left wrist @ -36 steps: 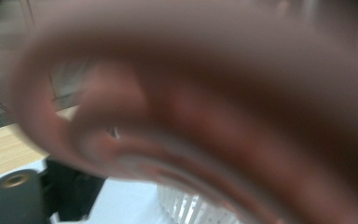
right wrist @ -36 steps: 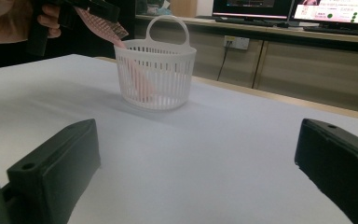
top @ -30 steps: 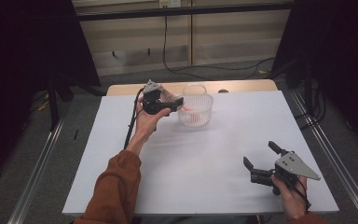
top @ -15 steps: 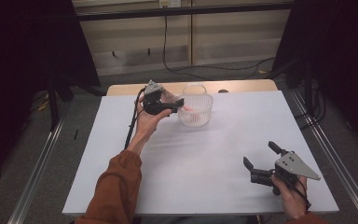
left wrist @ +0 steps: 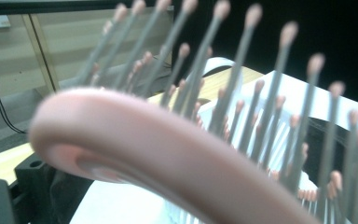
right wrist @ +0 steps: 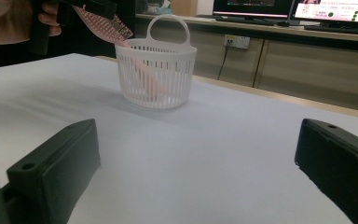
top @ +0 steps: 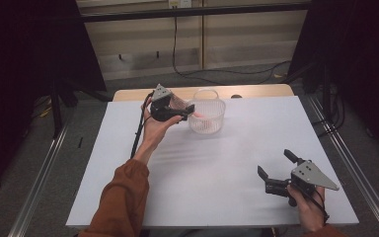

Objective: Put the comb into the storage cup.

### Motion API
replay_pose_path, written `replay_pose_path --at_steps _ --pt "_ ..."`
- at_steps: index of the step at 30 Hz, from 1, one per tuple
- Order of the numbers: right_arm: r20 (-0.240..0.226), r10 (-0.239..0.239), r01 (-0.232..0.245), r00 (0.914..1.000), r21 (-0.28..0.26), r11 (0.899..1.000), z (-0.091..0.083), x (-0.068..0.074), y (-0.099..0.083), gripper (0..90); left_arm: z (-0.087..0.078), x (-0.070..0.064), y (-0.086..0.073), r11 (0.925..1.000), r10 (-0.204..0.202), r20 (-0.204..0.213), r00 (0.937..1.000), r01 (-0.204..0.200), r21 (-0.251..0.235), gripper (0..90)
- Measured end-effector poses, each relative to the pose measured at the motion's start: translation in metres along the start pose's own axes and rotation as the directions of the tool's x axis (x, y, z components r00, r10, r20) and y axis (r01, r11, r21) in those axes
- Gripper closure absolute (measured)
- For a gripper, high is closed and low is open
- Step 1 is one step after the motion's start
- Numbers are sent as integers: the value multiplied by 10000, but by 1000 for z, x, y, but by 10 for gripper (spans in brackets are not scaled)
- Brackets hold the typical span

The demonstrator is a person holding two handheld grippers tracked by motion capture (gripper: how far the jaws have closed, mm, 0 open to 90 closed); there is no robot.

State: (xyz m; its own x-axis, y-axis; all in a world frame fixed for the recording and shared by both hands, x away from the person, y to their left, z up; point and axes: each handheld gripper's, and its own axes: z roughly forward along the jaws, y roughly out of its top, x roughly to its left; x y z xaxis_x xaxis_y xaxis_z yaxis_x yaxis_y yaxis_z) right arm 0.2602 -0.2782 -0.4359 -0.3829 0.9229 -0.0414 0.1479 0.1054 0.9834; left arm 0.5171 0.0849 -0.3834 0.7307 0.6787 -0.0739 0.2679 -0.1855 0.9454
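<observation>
Hairbrush [right wrist: 121, 42] in left gripper [top: 173, 111], handle now lower inside basket [top: 207, 117]; right gripper [top: 276, 175] wide, unmoved.

Lab-style recording room, not a home.

My white table [top: 212, 168] stands alone on grey carpet, boxed in by black curtains [top: 24, 44] left and right. Metal floor rails [top: 44, 173] run along both sides of it. A black bar [top: 197, 11] crosses overhead at the far end, with a cable [top: 175, 47] hanging down the beige panelled far wall [top: 246, 39]. From my right gripper view I see a long bench with monitors [right wrist: 335, 11] lit up and a wall socket [right wrist: 237, 42] beneath.
</observation>
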Motion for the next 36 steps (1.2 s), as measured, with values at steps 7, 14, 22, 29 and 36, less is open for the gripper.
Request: replay_pose_path --at_steps 7,14,22,29,36 --pt "11 41 -41 10000 1 10000 0 0 0 0 -4 0 3 10000 16 11 10000 -16 -97 18" --pt "24 0 0 10000 -14 10000 0 0 0 0 -8 -3 5 9997 161 -48 9999 -162 -208 19" --pt "38 -31 31 10000 13 10000 0 0 0 0 -16 -1 3 9990 153 -128 9998 -158 -426 17" --pt "36 -30 30 10000 13 10000 0 0 0 0 -24 3 3 9985 123 -255 9996 -137 -538 16" --pt "53 -18 18 10000 14 10000 0 0 0 0 -32 -1 7 9973 117 -162 9998 -128 -725 16"
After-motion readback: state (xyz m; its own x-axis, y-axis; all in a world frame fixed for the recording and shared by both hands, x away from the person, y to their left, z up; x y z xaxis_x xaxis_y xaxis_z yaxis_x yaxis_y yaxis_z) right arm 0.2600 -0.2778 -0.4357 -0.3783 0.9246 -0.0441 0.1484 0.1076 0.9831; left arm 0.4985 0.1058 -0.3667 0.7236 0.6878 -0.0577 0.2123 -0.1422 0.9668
